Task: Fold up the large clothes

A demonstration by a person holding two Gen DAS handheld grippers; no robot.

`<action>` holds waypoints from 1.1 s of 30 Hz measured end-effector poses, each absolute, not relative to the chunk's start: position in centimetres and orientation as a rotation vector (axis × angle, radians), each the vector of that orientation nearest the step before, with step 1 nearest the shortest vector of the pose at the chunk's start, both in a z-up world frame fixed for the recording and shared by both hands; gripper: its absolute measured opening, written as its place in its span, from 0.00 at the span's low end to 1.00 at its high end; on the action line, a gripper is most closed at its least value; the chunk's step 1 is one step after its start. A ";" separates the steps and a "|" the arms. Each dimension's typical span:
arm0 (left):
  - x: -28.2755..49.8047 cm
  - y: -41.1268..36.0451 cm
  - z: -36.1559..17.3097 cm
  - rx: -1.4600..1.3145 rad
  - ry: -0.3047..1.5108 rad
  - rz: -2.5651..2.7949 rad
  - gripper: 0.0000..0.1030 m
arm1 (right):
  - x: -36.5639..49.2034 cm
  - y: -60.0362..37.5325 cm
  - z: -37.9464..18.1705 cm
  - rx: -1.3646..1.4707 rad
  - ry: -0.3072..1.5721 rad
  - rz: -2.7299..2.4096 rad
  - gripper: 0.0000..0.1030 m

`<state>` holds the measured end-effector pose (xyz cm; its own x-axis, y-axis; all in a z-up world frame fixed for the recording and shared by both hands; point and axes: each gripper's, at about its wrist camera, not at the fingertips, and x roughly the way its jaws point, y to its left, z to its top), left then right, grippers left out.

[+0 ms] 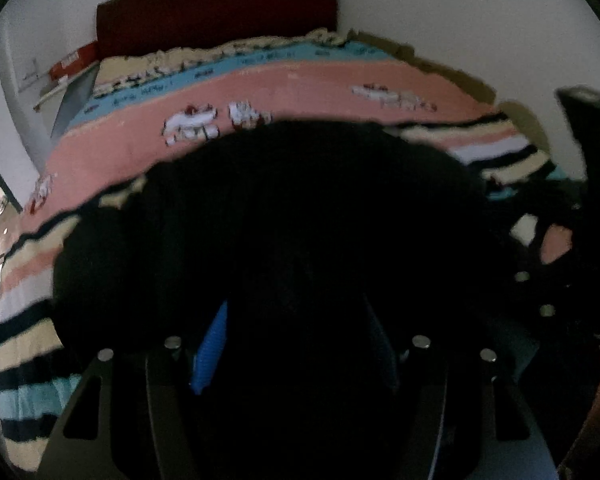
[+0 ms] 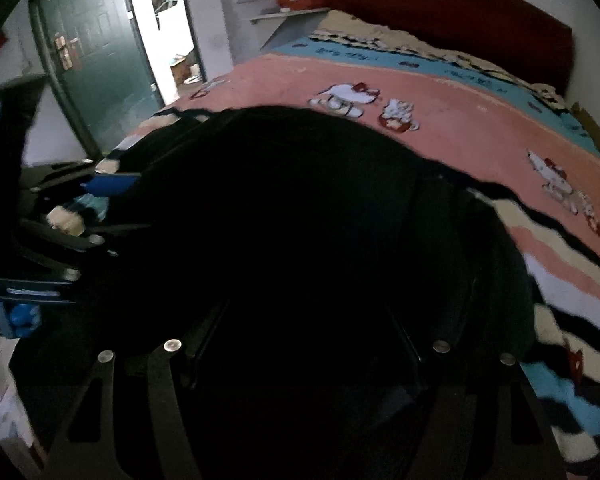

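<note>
A large black garment of soft, heavy cloth (image 1: pixel 300 216) lies spread across the foot end of the bed, over a pink, blue and cream striped blanket with cartoon cat figures (image 1: pixel 300 80); its near edge runs under both tools. The left hand-held gripper (image 1: pixel 296 344) sits directly over the dark cloth with its fingers spread wide, one blue pad (image 1: pixel 210 354) showing on the left side; the pictures are too dark to confirm whether cloth lies between the fingers, and no pinch is evident. The right hand-held gripper (image 2: pixel 304 340) is likewise spread well apart above the same black cloth, with nothing visibly gripped, though the dark mass hides the fingertips. Judgement: the step in hand appears to be the approach to the near hem, before a first fold. The next move would call for each tool to settle on the cloth edge, close firmly on a single layer, and carry it evenly toward the headboard. The dark red headboard (image 2: pixel 452 4) stands against a pale wall. A green panelled door (image 2: pixel 96 64) stands open at the left of the right wrist view, bright daylight behind it. Both views are blurred.
</note>
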<state>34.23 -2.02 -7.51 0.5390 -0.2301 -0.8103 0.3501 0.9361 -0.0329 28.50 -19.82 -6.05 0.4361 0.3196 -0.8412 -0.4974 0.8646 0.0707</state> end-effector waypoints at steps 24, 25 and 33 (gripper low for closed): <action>35.6 -1.7 -13.9 0.093 0.881 -0.326 0.61 | 30.1 -19.8 -13.9 -0.187 1.052 0.379 0.72; 35.6 -1.6 -14.0 0.092 0.880 -0.327 0.61 | 30.1 -19.8 -14.0 -0.186 1.050 0.377 0.72; 36.0 -1.8 -14.1 0.098 0.891 -0.322 0.61 | 30.5 -20.0 -14.6 -0.188 1.061 0.366 0.72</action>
